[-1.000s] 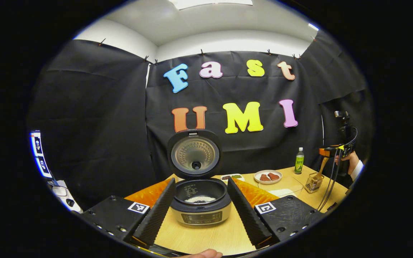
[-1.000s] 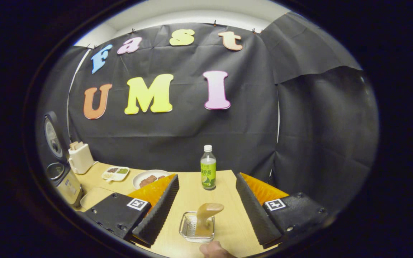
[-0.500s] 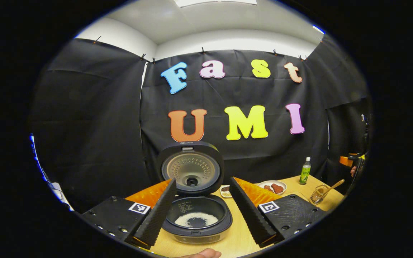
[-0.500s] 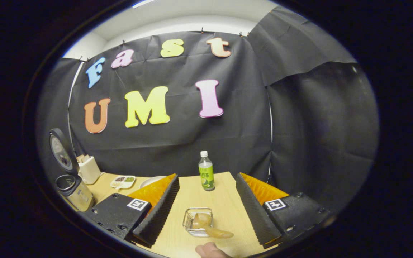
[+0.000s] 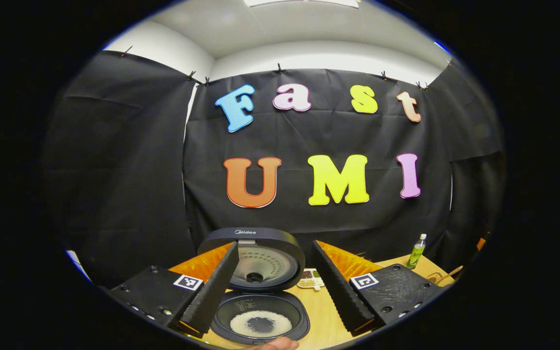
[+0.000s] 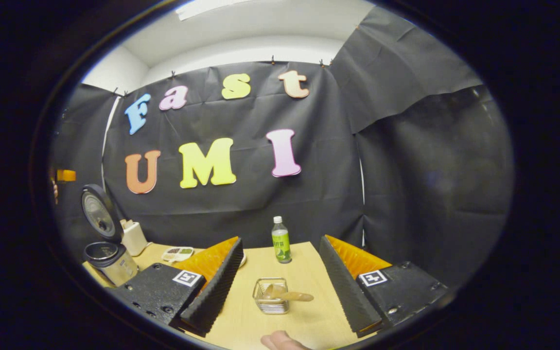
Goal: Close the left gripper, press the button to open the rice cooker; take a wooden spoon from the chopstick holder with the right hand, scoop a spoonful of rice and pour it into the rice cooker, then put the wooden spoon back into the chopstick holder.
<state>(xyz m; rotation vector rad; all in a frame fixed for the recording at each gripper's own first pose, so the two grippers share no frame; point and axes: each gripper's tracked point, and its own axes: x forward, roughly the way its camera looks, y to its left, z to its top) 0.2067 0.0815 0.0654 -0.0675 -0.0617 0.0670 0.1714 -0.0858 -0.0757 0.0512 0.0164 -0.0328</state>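
Observation:
The rice cooker [image 5: 260, 323] stands open just below my left gripper [image 5: 274, 245], whose fingers are spread wide on either side of it, holding nothing. Its lid [image 5: 255, 255] is tipped up, and a ring of white rice lies in the pot. In the right gripper view the wire chopstick holder [image 6: 270, 302] stands on the table ahead of my open right gripper [image 6: 280, 241]. The wooden spoon [image 6: 289, 295] leans in it, bowl end toward the right, touched by neither finger. The same rice cooker [image 6: 111, 260] sits far left in this view.
A green drink bottle [image 6: 281, 240] stands behind the holder on the wooden table [image 6: 304, 321]. A small divided dish [image 6: 177, 253] and a white appliance [image 6: 134, 238] sit near the cooker. The bottle [image 5: 416, 250] and the holder [image 5: 443, 277] lie far right in the left gripper view.
My left gripper has risen and come closer over the open cooker. My right gripper has drawn back from the holder, and the spoon has tipped from upright to leaning.

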